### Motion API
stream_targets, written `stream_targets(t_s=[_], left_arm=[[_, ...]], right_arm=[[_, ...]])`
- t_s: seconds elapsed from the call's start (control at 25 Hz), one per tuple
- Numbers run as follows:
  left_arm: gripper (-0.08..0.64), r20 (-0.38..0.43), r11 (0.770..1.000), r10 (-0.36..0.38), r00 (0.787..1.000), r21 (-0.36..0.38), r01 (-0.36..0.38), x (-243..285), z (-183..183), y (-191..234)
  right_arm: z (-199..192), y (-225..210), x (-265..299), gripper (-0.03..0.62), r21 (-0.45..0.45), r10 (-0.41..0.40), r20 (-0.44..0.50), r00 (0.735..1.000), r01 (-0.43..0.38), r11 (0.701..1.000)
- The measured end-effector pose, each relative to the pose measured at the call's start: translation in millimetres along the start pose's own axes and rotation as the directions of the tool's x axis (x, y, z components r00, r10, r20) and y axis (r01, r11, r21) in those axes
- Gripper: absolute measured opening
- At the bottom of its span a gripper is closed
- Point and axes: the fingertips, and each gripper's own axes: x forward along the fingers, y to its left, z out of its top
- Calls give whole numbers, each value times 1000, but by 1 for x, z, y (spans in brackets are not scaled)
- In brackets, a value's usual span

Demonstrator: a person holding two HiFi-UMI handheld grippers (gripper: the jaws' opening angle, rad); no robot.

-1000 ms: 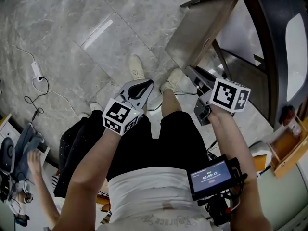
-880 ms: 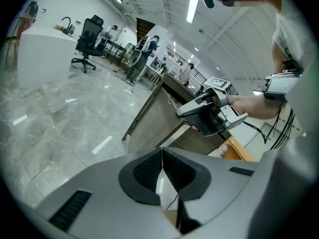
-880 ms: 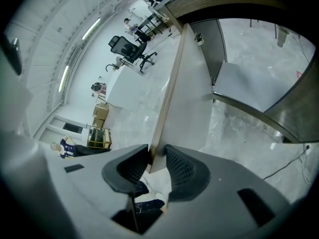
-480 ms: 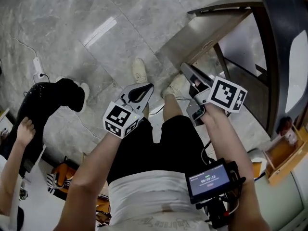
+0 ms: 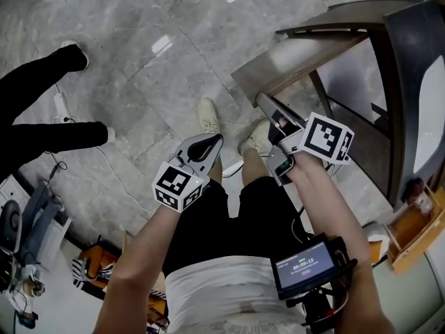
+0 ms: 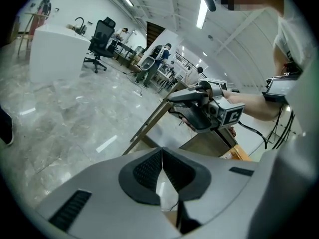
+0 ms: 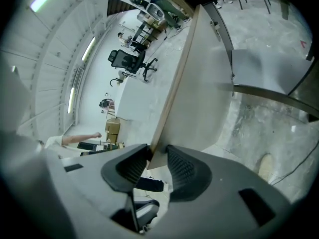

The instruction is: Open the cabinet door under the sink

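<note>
Head view, looking steeply down past the person's own legs: the door [image 5: 295, 54] under the sink already stands swung well out from the dark cabinet [image 5: 389, 103], so the job looks nearly done. The right gripper [image 5: 264, 103] reaches forward to the door's free edge, the natural place to pull a hinged panel from. In the right gripper view the door [image 7: 204, 83] runs edge-on into the right gripper [image 7: 157, 156], its lower corner sitting between the ribbed pads [image 7: 182, 171]. The jaws have just been opening, stand partly apart and no longer appear to clamp the panel, which reads as a release now that the door is out.

The left gripper [image 5: 214, 139] hangs in front of the person's thighs, well away from the door and apparently not needed for this pull. In its own view the left gripper [image 6: 162, 158] has its jaws pressed together with nothing between them.

The floor [image 5: 139, 47] is glossy grey marble tile catching streaks of ceiling light. A bystander's black-clad legs [image 5: 42, 134] stand at the left, and a small screen [image 5: 304, 264] rides by the person's right forearm. Beyond lies a bright open office with a black chair [image 6: 99, 39] and a white counter [image 6: 55, 54].
</note>
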Motion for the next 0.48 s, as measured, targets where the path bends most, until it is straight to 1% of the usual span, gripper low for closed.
stream_targets(t_s=[0.08, 0.32, 0.48], left_arm=[[14, -1, 1000, 0, 1000, 0, 0, -2, 3, 3], [14, -11, 1000, -20, 1000, 13, 20, -1, 11, 3], [14, -14, 999, -33, 999, 29, 34, 0, 19, 6]], right_arm=[[4, 9, 7, 135, 1, 32, 6, 999, -32, 999], [15, 23, 17, 135, 17, 55, 37, 998, -56, 998], [19, 31, 23, 135, 5, 87, 52, 995, -88, 996]])
